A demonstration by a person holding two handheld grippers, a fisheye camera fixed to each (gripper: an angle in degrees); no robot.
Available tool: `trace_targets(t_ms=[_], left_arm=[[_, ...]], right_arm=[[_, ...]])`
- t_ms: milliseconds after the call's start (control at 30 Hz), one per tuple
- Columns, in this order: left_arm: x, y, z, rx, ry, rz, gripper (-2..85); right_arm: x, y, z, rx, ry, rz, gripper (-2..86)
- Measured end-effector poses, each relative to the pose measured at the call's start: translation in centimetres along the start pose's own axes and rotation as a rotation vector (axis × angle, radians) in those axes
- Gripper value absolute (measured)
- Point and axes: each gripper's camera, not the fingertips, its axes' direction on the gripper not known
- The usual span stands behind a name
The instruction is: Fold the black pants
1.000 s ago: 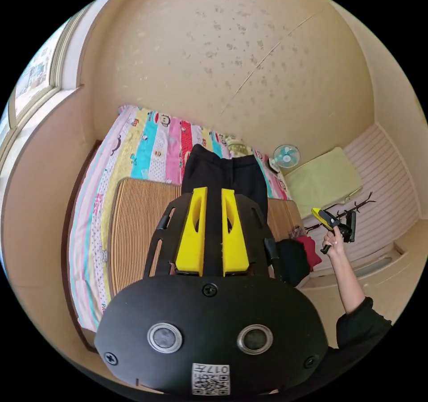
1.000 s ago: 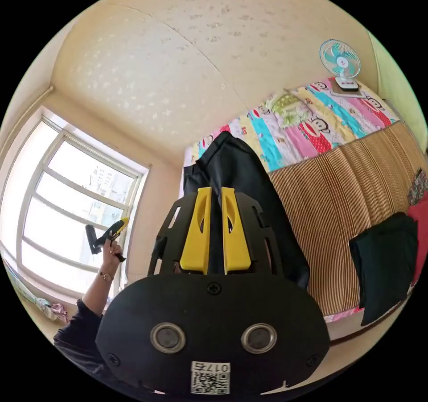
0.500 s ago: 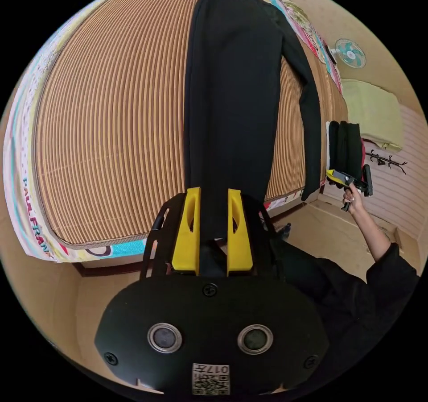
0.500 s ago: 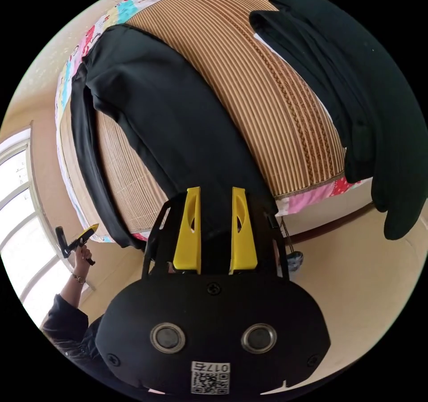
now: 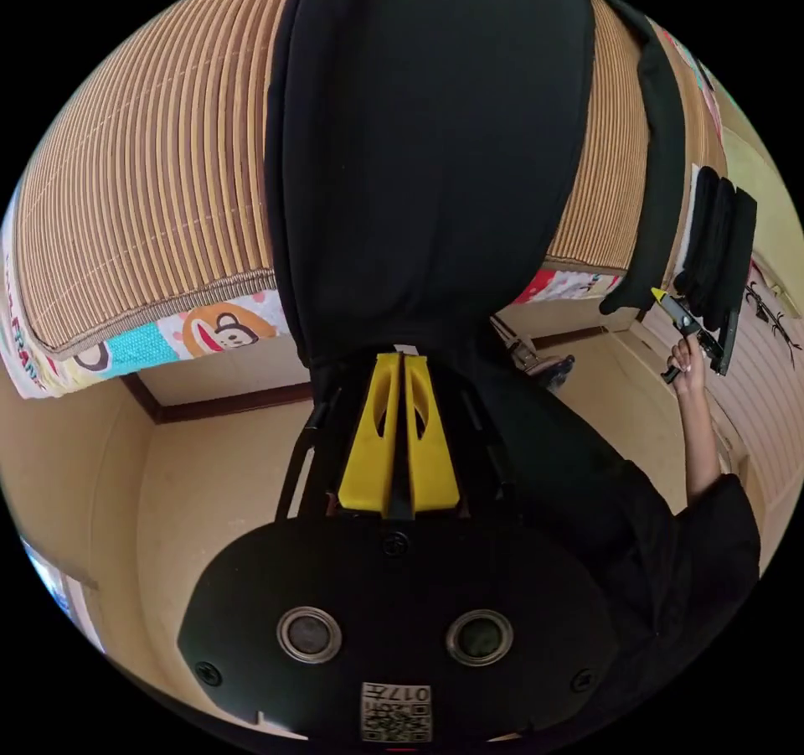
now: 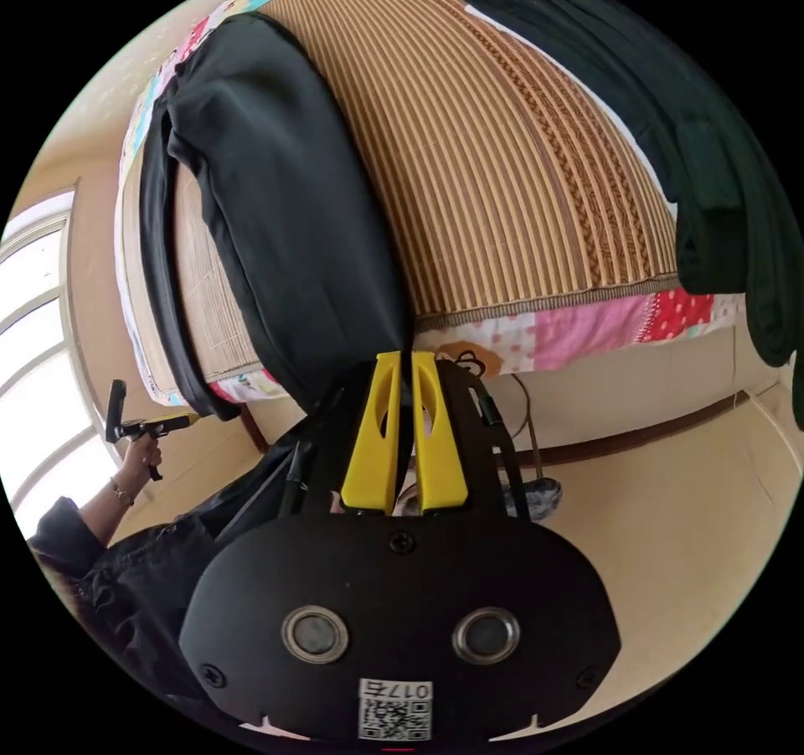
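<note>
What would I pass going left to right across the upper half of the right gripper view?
Window → black pants draped over the bed edge → striped bamboo mat → pile of dark clothes.

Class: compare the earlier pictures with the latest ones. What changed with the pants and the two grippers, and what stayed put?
The black pants, held up a second ago, now lie on the striped mat, leg ends hanging over the bed edge. Both grippers came down, still shut on them. The dark folded clothes stayed.
</note>
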Motion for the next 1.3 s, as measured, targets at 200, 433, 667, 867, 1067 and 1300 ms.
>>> trace_targets(t_ms=[200, 433, 667, 867, 1067, 1300], left_arm=[[4.1, 2.2, -10.3, 0.314, 0.386, 0.128, 7.0], [16.9, 0.5, -18.9, 0.360, 0.318, 0.511, 13.2], [16.0, -1.1, -15.3, 0.196, 0.265, 0.536, 4.0], [9.0, 1.6, -16.8, 0.331, 0.496, 0.414, 2.4], [5.4, 3.6, -18.5, 0.404, 0.662, 0.338, 2.1], [-1.0, 5.5, -20.4, 0.491, 0.934, 0.296, 1.9]], right_arm=[[-6.9, 6.7, -12.1, 0.306, -0.105, -0.198, 2.9], [-16.6, 8.9, -12.7, 0.223, -0.236, -0.535, 2.8], [-16.1, 4.2, -10.9, -0.152, -0.323, -0.842, 4.3], [-9.6, -12.5, -13.1, -0.188, -0.341, -0.534, 13.8], [-9.5, -35.2, -12.6, 0.143, -0.598, -0.212, 16.0], [-14.5, -46.2, -8.9, 0.358, -0.435, -0.032, 8.5]])
